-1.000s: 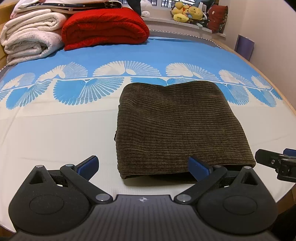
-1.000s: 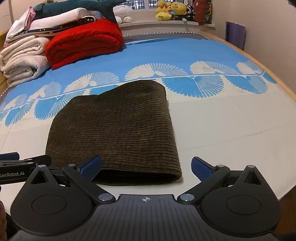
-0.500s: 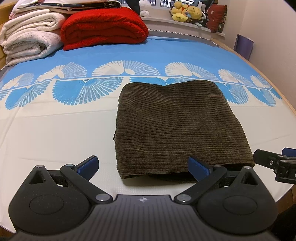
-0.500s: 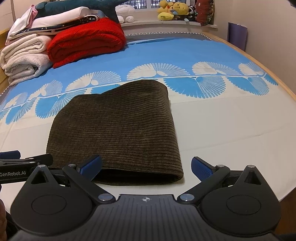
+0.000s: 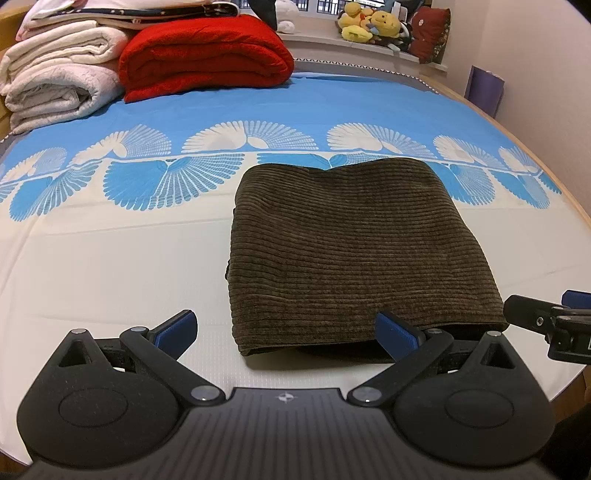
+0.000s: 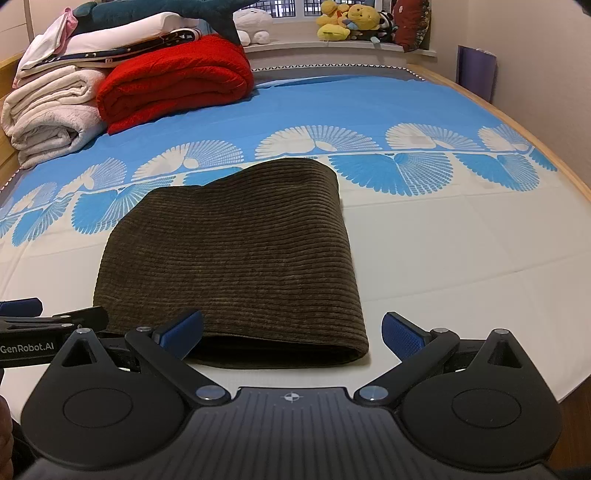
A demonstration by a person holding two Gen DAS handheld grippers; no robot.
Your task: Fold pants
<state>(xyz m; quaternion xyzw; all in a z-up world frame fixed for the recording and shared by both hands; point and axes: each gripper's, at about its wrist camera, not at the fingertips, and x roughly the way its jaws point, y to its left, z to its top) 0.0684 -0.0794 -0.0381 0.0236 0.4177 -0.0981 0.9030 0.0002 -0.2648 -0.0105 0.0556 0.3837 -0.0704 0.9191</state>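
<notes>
Dark brown corduroy pants [image 5: 354, 254] lie folded into a compact rectangle on the bed, also seen in the right wrist view [image 6: 236, 254]. My left gripper [image 5: 286, 332] hovers open just short of the pants' near edge, over its left corner. My right gripper [image 6: 291, 334] is open too, low over the near right corner, with nothing between its fingers. Each gripper's tip shows at the edge of the other's view: the right one [image 5: 546, 321] and the left one [image 6: 55, 321].
The bed [image 5: 110, 266] has a blue and white fan-pattern sheet. A folded red blanket [image 5: 203, 59] and stacked white bedding [image 5: 55, 88] sit at the far left. Plush toys [image 5: 373, 26] line the window ledge. The wooden bed edge [image 6: 554, 162] runs along the right.
Both grippers have risen or drawn back very slightly, staying open; the pants have not moved.
</notes>
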